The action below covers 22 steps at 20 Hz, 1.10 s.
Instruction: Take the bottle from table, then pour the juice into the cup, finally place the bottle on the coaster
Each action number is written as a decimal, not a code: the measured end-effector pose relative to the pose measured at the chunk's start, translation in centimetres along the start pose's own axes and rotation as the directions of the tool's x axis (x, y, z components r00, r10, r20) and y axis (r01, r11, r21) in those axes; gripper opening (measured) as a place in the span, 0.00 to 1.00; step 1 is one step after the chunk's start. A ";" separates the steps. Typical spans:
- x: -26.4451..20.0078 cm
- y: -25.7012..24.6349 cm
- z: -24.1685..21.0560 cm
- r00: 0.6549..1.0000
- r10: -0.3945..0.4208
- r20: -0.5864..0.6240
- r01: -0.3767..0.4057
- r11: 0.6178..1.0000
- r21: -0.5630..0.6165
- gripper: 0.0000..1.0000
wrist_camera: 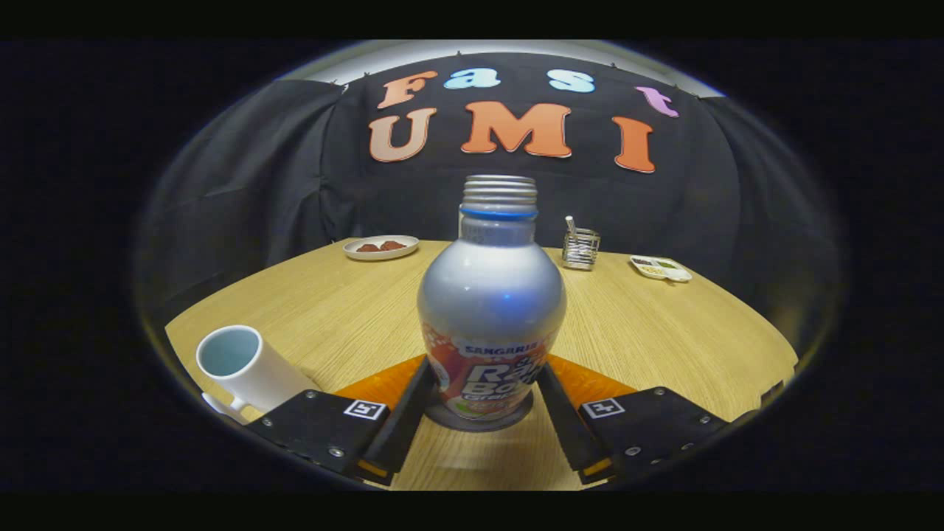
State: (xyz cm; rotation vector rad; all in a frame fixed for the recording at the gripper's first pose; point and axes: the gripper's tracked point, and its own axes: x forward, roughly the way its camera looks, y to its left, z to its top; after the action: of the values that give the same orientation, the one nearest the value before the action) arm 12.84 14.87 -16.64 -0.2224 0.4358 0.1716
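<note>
A silver bottle (492,295) with a printed label and an uncapped threaded neck stands upright on the wooden table (649,332). Its base rests on a dark round coaster (442,418), whose rim shows under it. My gripper (487,372) reaches around the bottle's lower part, one finger against each side of the label, so it is shut on the bottle. A white cup (240,365) with a handle stands to the left, beside the left finger; I cannot tell what is inside it.
Along the table's far edge are a white plate (381,247) with reddish food, a wire holder (580,248) and a small divided dish (661,268). Black cloth walls the booth behind the table.
</note>
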 end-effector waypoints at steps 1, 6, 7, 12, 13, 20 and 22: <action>-0.3 0.1 0.0 1.000 0.003 0.001 -0.003 1.000 0.002 0.83; -2.2 -0.3 0.6 1.000 0.008 0.021 -0.008 1.000 0.008 0.98; -2.8 -0.4 0.7 1.000 0.015 0.024 -0.015 1.000 0.003 0.98; -5.9 -2.4 1.8 0.997 0.042 0.067 -0.043 0.999 0.007 0.98; -6.5 -3.0 2.0 0.996 0.050 0.069 -0.051 0.999 0.019 0.97; -10.7 -6.8 3.1 0.990 0.080 0.120 -0.080 0.997 -0.002 0.97; -11.7 -8.4 3.6 0.987 0.072 0.144 -0.071 0.997 -0.008 0.98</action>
State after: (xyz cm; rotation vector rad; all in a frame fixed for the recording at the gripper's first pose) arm 5.63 6.35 -6.92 -0.1954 0.2995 0.2570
